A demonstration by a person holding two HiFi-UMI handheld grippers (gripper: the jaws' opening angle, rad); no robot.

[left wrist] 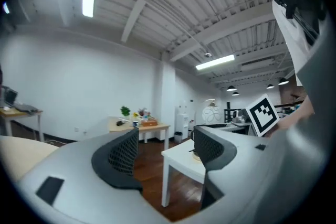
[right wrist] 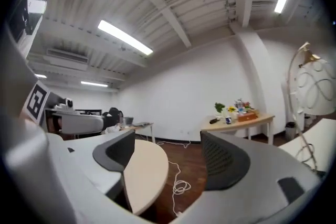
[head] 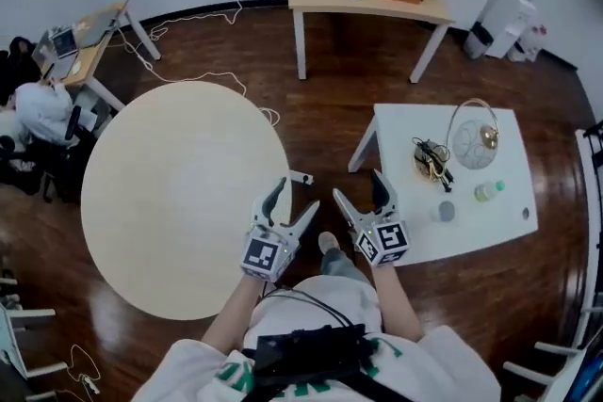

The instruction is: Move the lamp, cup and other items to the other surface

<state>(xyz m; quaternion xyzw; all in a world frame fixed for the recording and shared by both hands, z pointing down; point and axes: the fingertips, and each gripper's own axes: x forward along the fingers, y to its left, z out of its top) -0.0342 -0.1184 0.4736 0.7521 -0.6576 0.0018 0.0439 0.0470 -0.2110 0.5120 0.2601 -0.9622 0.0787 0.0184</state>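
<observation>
My left gripper [head: 297,197] and right gripper [head: 359,188] hang side by side in front of me, level, over the floor between the two surfaces. Both pairs of fingers [left wrist: 124,157] are spread wide, with nothing between them but open room. The lamp [head: 473,138] stands on the white square surface [head: 405,132] to my right, along with a dark tangle with a gold part [head: 431,161], a small green bottle [head: 488,191] and what I take for the cup [head: 446,212]. The round surface [head: 179,193] to my left lies bare. That fits two readings: these things may be waiting to cross to the round surface, or they may already have been set down here, so I won't settle which. What I can judge is how they would handle. The lamp has a thin hoop over a pale globe and looks top-heavy, so I'd take it low at the base and keep it upright — never by the hoop. The tangle lies just beside the lamp's foot and could snag it, so I'd check they are free of each other. The cup and bottle are small and stand apart from each other, so one gripper suits each.
</observation>
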